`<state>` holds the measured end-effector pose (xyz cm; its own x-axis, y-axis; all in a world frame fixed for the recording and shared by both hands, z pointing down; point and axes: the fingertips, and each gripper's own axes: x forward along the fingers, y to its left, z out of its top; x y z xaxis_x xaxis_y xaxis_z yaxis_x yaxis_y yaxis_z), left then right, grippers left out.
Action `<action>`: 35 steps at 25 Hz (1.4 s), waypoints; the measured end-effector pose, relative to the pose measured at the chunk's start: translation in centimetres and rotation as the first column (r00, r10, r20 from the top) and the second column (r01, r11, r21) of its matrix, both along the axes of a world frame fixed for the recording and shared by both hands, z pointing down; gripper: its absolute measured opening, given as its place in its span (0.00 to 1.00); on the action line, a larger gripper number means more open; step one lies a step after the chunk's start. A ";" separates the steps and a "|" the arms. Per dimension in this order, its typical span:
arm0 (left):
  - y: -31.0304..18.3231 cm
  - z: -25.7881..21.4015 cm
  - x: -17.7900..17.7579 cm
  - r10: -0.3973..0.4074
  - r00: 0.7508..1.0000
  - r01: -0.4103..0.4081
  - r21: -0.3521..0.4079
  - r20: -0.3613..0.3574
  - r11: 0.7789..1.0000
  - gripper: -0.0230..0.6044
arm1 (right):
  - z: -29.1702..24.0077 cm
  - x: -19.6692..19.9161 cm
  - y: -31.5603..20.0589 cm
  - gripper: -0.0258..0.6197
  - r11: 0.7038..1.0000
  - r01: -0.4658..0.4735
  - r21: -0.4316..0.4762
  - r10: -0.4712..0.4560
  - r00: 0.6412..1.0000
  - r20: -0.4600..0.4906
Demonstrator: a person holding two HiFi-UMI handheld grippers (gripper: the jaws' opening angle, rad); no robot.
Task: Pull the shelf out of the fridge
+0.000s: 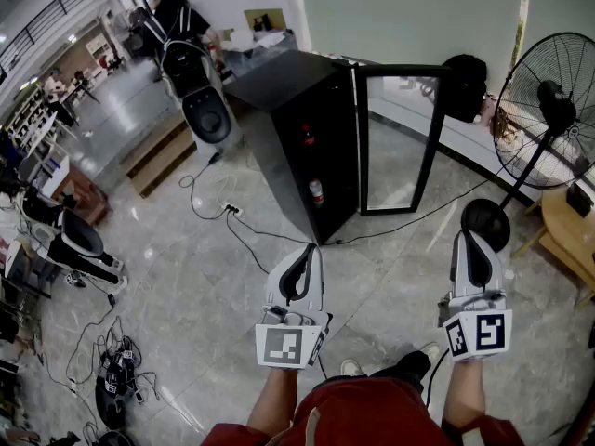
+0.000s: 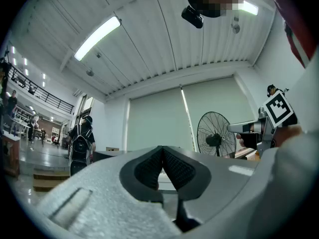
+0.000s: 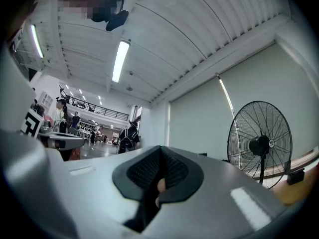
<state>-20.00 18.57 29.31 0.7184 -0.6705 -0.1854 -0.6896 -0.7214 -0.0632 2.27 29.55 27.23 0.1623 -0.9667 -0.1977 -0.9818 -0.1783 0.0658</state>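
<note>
A black fridge (image 1: pixel 307 147) stands on the floor ahead of me, its glass door (image 1: pixel 400 137) swung open to the right. Inside it I make out a bottle (image 1: pixel 317 191) low down and a red item (image 1: pixel 307 137) higher up; the shelves themselves are too dark to tell apart. My left gripper (image 1: pixel 305 249) and right gripper (image 1: pixel 474 235) are held upright well short of the fridge, both shut with nothing between the pads. In the left gripper view the jaws (image 2: pixel 162 156) point up at the ceiling, and so do those in the right gripper view (image 3: pixel 159 158).
A large standing fan (image 1: pixel 548 110) is at the right, its round base (image 1: pixel 485 221) just beyond my right gripper. A wooden table (image 1: pixel 567 226) sits at the far right edge. Cables (image 1: pixel 232 216) trail across the floor left of the fridge. A person (image 1: pixel 177 17) stands far back.
</note>
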 end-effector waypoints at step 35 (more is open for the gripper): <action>-6.9 2.0 3.7 -0.059 0.998 0.060 -0.071 0.013 0.996 0.05 | 2.2 4.0 -8.0 0.04 0.999 0.031 -0.035 -0.028 0.996 0.085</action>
<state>-16.33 11.67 31.29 0.6783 -0.7236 -0.1279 -0.7313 -0.6817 -0.0211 6.26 21.50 29.38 0.1487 -0.9775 -0.1497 -0.9888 -0.1486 -0.0117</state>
